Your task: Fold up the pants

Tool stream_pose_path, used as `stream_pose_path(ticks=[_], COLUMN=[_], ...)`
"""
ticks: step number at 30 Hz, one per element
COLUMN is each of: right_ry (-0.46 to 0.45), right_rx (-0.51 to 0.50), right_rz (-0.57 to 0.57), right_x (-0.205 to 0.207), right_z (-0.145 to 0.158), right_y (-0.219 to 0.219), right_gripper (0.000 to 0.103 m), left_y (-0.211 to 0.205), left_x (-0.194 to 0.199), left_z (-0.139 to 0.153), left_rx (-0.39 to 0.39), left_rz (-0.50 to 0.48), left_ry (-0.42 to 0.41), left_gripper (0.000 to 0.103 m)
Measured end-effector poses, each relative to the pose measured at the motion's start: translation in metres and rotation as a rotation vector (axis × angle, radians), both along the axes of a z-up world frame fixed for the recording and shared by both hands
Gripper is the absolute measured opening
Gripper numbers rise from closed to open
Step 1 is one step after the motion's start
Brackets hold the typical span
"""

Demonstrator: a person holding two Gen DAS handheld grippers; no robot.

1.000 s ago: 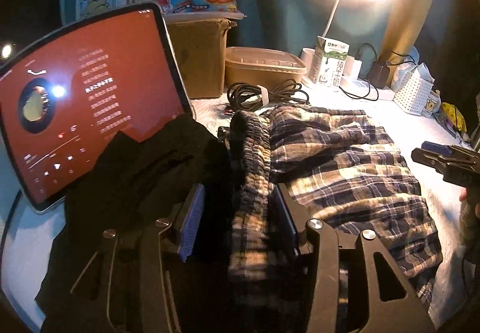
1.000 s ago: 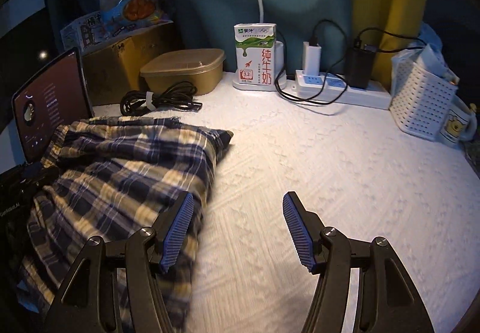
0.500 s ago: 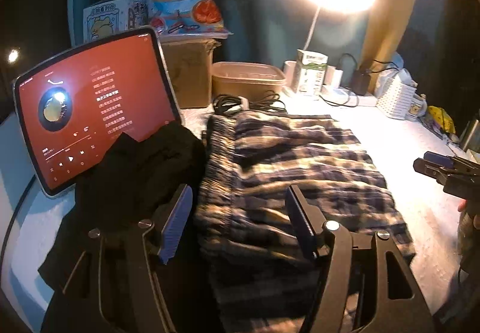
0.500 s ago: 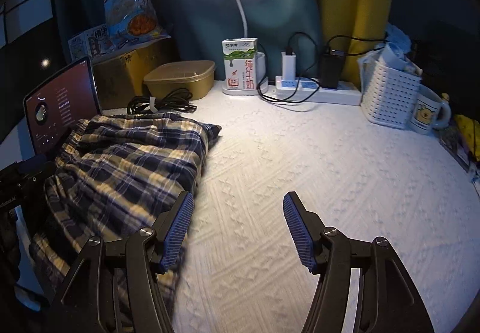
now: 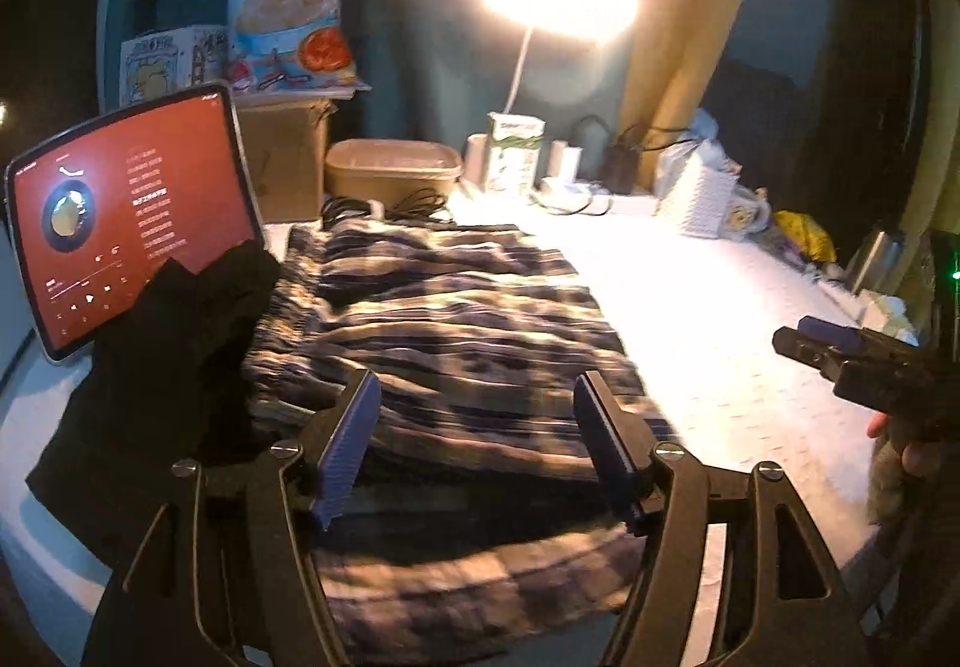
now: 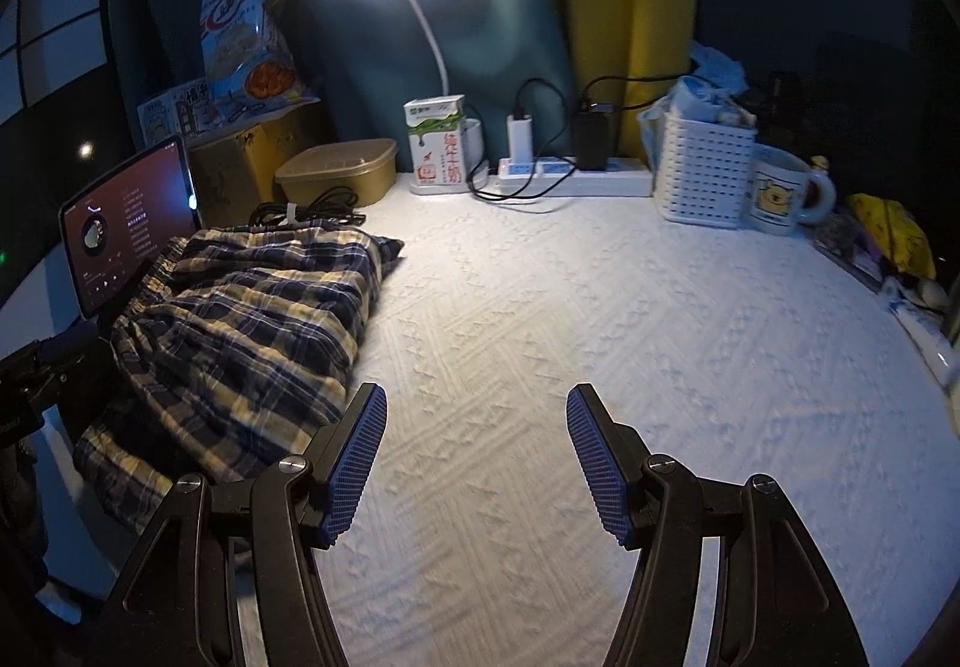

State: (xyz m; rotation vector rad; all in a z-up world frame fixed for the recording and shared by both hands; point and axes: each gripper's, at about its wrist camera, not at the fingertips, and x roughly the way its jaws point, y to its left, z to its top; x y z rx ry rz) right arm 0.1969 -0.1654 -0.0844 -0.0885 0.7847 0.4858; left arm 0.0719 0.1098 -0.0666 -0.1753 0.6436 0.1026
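While the left gripper [image 5: 474, 451] hangs with its jaws just opened wide and nothing between them, the plaid pants [image 5: 444, 331] lie folded just beyond its fingertips. Soft, light, crease-prone cloth; the thick elastic waistband looks the surest hold. The right gripper [image 6: 474, 463] stands open and empty, pants off its left.

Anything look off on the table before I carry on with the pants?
Nothing spilled or damaged. The folded plaid pants lie rumpled, their edges uneven. A black garment is heaped against them, partly covering the tablet. Both grippers hold nothing.
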Motion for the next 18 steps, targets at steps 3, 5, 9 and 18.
stream_pose_path(ticks=[3,5,9,18], right_ry=[-0.017,-0.035,-0.067,-0.166], right_rx=[0.000,-0.004,0.000,0.007], right_rz=[-0.014,-0.025,-0.047,-0.108], right_x=[-0.010,-0.018,-0.032,-0.067], right_z=[0.005,0.011,0.022,0.057], right_y=[-0.013,-0.023,-0.040,-0.072], right_gripper=[0.065,0.065,0.065,0.066], left_y=[-0.013,-0.020,-0.031,-0.067], left_x=[-0.005,-0.009,-0.018,-0.033], left_z=[0.004,0.009,0.024,0.046], left_rx=[-0.002,-0.002,-0.019,0.030], left_rz=[-0.014,-0.021,-0.029,-0.119], left_ry=[-0.021,-0.040,-0.093,-0.165], left_gripper=[0.074,0.074,0.074,0.082])
